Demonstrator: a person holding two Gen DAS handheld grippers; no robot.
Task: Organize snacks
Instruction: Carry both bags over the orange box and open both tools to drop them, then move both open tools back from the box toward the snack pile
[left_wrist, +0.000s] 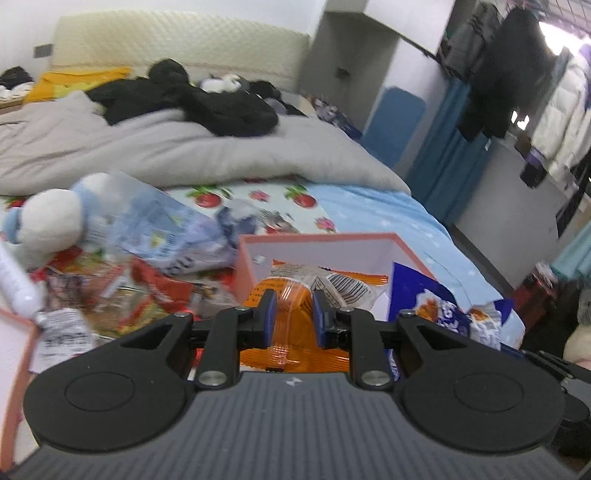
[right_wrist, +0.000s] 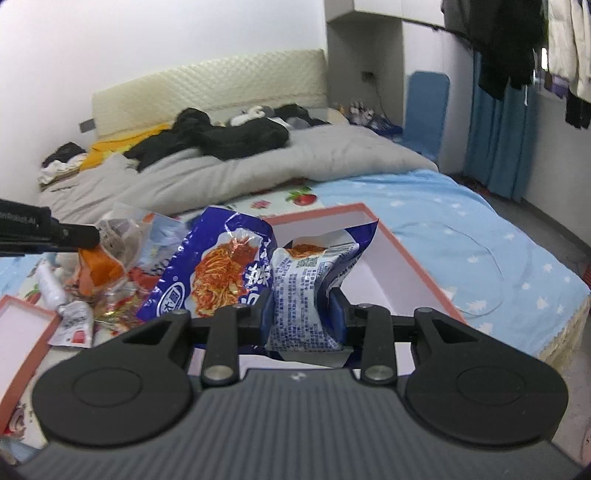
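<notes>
My left gripper (left_wrist: 293, 308) is shut on an orange snack packet (left_wrist: 291, 314), held over the near edge of a pink-rimmed white box (left_wrist: 317, 240). My right gripper (right_wrist: 301, 314) is shut on a blue noodle packet (right_wrist: 295, 295) above the same box (right_wrist: 388, 273); a second blue noodle packet (right_wrist: 210, 273) hangs beside it on the left. The blue packet (left_wrist: 443, 306) also shows at the right of the left wrist view. The left gripper's arm (right_wrist: 44, 232) and the orange packet (right_wrist: 96, 269) show at the left of the right wrist view. Loose snack packets (left_wrist: 122, 291) lie in a pile left of the box.
A second pink-rimmed box (right_wrist: 22, 325) lies at the near left. A white plush toy (left_wrist: 51, 225), a white tube (right_wrist: 50, 286) and a clear plastic bag (left_wrist: 162, 225) lie by the pile. A grey duvet (left_wrist: 184, 147) with black clothes covers the far bed. The bed's edge (right_wrist: 554, 332) drops at right.
</notes>
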